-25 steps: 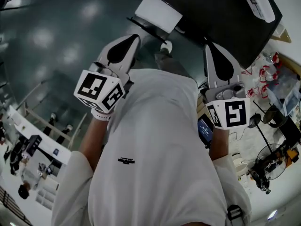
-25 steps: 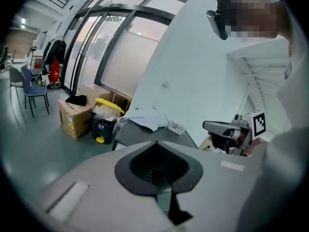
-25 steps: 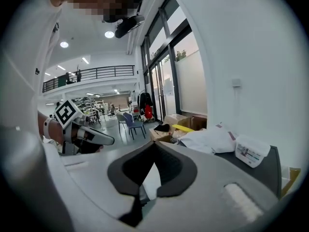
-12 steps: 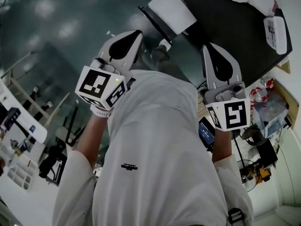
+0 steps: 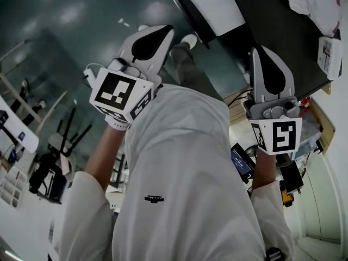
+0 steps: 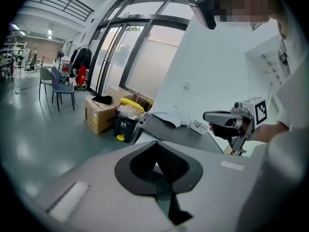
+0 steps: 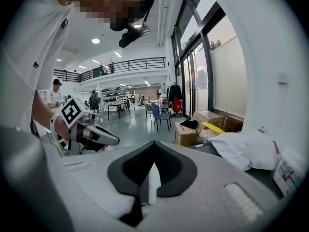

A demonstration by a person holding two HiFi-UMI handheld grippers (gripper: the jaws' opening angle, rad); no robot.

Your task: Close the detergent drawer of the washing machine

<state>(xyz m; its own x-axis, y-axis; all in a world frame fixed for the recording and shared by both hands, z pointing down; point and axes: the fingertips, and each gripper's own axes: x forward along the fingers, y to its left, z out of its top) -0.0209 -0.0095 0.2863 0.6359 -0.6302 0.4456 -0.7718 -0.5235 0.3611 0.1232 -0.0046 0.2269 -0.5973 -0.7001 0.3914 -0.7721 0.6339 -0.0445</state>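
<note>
Hovering near the dark bench [image 5: 274,20], the left hand-held gripper [image 5: 156,36] and right hand-held gripper [image 5: 265,56] are seen closed, empty.

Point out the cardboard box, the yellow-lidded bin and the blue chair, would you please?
cardboard box [image 6: 99,117], left gripper view, side face
yellow-lidded bin [image 6: 124,125], left gripper view, black body
blue chair [image 6: 64,87], left gripper view, seat

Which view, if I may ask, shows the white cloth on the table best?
The right gripper view: the white cloth lies large and close. The left gripper view shows it small; the head view cuts it off.
</note>
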